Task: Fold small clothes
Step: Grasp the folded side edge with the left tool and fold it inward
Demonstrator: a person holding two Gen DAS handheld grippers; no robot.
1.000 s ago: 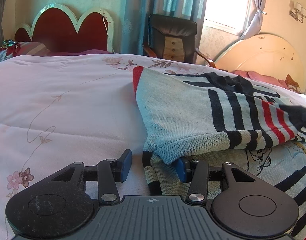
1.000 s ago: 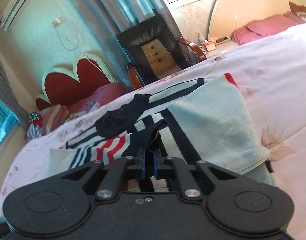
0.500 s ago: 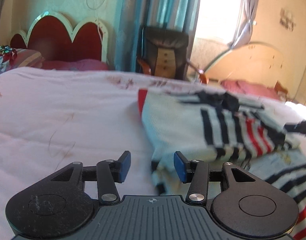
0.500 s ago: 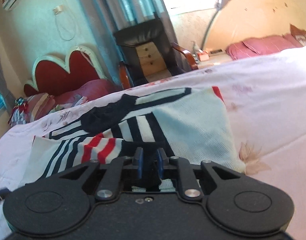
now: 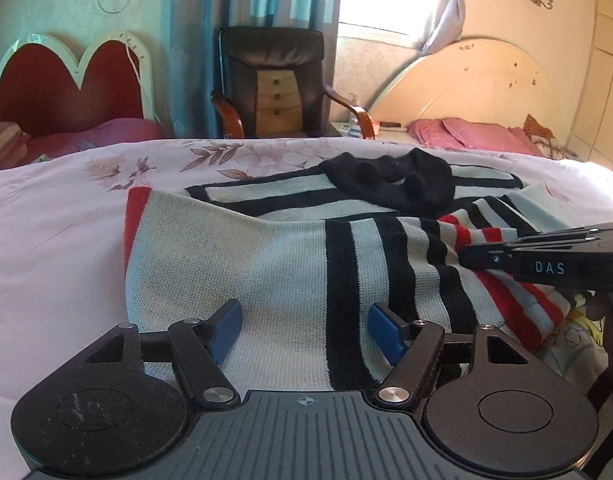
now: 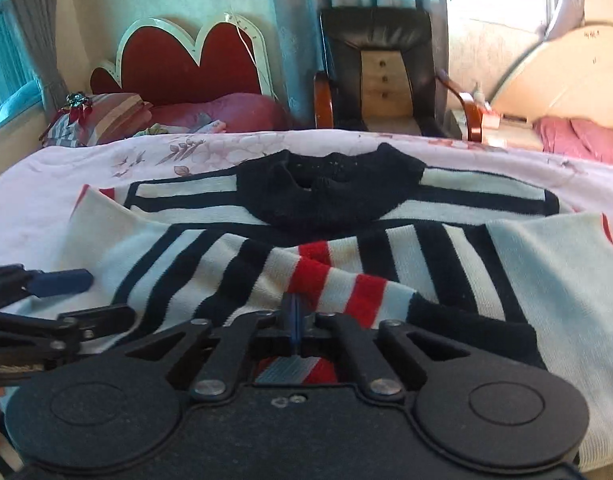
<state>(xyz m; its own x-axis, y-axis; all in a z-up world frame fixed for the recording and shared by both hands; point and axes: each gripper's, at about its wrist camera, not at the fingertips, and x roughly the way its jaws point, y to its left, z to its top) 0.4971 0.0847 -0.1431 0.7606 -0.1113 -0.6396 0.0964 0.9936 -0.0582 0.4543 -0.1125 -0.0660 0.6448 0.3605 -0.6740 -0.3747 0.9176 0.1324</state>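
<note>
Right wrist: right hand-held gripper (image 6: 294, 316) pinches striped sweater (image 6: 346, 256).

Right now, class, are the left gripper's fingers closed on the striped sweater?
No: the left gripper has its blue fingers spread wide apart over the striped sweater, clamping nothing.

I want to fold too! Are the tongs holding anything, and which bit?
The right tongs pinch the sweater by its red-striped sleeve end. The left tongs are open over the sweater, holding nothing.

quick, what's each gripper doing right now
left gripper: open, holding nothing, over the striped sweater
right gripper: shut on the sweater's striped fold
</note>
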